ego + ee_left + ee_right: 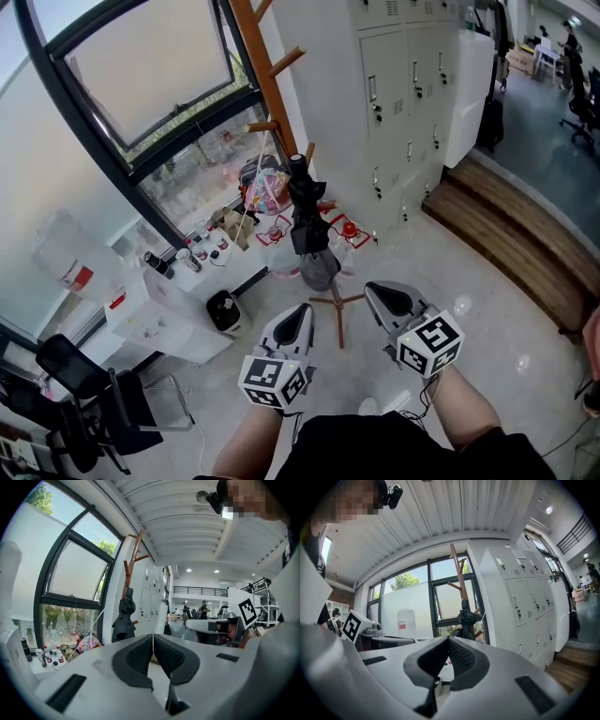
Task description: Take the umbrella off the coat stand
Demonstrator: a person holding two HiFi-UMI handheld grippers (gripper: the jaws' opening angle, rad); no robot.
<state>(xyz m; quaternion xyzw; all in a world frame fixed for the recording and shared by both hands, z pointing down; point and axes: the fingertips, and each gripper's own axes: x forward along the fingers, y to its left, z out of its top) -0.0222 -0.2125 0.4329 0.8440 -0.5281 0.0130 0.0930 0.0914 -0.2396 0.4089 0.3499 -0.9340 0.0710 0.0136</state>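
Observation:
A folded black umbrella (305, 220) hangs upright on the wooden coat stand (267, 84), which stands by the window in the head view. My left gripper (298, 319) and right gripper (389, 300) hover side by side in front of the stand's foot, both short of the umbrella. Both are shut with nothing between the jaws. In the left gripper view the umbrella (124, 616) hangs ahead and to the left of the shut left gripper (153, 637). In the right gripper view the umbrella (467, 618) hangs just above the shut right gripper (448, 640).
White lockers (403, 84) stand right of the stand. A colourful bag (267, 192) lies at its left. A low white cabinet (178, 309) with several bottles sits under the window. A black chair (84, 394) is at lower left, a wooden step (525, 244) at right.

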